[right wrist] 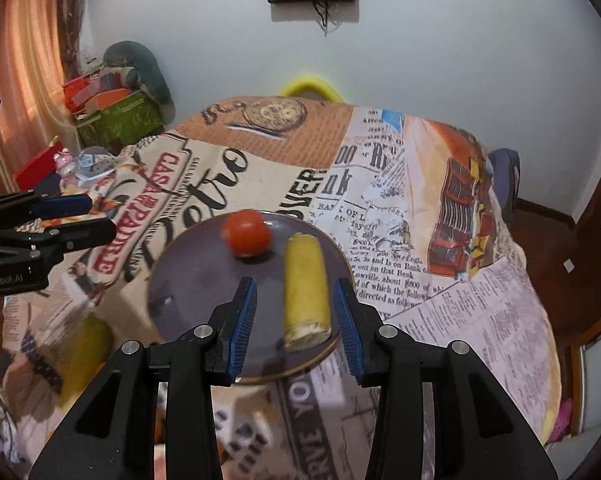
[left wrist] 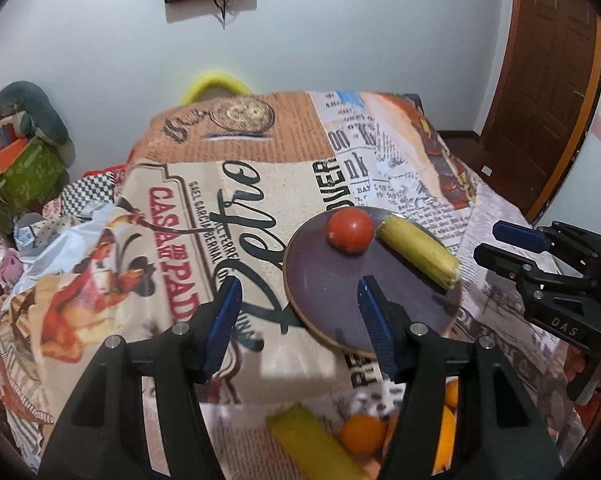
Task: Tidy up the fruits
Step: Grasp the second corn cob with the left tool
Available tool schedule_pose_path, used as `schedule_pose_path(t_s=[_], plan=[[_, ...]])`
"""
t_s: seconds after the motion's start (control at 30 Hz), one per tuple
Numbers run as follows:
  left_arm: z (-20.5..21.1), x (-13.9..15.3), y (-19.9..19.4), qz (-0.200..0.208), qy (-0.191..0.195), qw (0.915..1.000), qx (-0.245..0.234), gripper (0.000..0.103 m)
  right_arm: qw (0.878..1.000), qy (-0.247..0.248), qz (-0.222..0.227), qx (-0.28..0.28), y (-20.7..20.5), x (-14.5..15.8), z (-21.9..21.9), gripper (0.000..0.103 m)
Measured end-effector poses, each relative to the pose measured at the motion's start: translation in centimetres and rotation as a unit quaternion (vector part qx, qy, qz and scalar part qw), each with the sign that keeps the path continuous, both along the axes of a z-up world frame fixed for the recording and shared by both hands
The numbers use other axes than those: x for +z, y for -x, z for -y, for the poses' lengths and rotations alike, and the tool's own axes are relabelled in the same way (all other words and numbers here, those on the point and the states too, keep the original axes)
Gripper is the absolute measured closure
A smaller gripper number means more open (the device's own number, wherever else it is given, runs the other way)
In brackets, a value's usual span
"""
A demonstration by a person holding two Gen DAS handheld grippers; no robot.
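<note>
A dark round plate (left wrist: 332,280) (right wrist: 204,280) lies on the printed tablecloth. On it sit a red tomato (left wrist: 350,230) (right wrist: 246,233) and a yellow corn cob (left wrist: 420,250) (right wrist: 305,292). My left gripper (left wrist: 298,316) is open and empty, above the plate's left edge. My right gripper (right wrist: 296,316) is open, its fingers on either side of the near end of the cob, not touching it; it also shows in the left wrist view (left wrist: 512,248). A second yellow piece (left wrist: 312,444) (right wrist: 86,352) and oranges (left wrist: 362,434) lie at the table's near edge.
The table (right wrist: 440,280) is covered by a newspaper-print cloth. Boxes and clutter (right wrist: 112,112) stand at the far left by a curtain. A wooden door (left wrist: 548,80) is at the right. A yellow chair back (right wrist: 310,84) rises behind the table.
</note>
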State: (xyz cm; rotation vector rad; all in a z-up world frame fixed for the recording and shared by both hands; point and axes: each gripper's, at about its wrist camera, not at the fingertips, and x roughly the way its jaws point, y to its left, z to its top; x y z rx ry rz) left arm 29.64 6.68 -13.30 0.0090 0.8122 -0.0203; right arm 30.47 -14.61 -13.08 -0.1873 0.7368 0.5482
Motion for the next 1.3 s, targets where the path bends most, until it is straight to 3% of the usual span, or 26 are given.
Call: schedule_pose_path(t_s=[0.17,0.33,0.7,0.93,1.3], plan=[[0.3,1.6,3.7,0.024,-0.012,0.9996,-0.001,0.043,1.0,-0.003,0.013,0.008,2.8,1.5,0.2,0.066],[0.4,1.6,6.9,0.021,-0.011,0.9997,-0.001,0.043,1.0,-0.004,0.015,0.01,5.8,2.1,0.3,0.066],[0.3,-3.0,10.3,-0.035,0.002,0.9992,0.018,0.043,1.0,-0.008,-0.008,0.012,9.6,0.8,0.6,0.054],[1.5,-6.4,10.7,-0.081,0.017,0.9965,0.008,0.043,0.999,-0.013,-0.036,0.02,10.4,-0.8,0.3,0.054],[1.8,-9.6,9.4,-0.117,0.052,0.9917,0.019,0.045,0.998,-0.02,-0.056,0.033,10.7,-1.9,-0.8,0.053]])
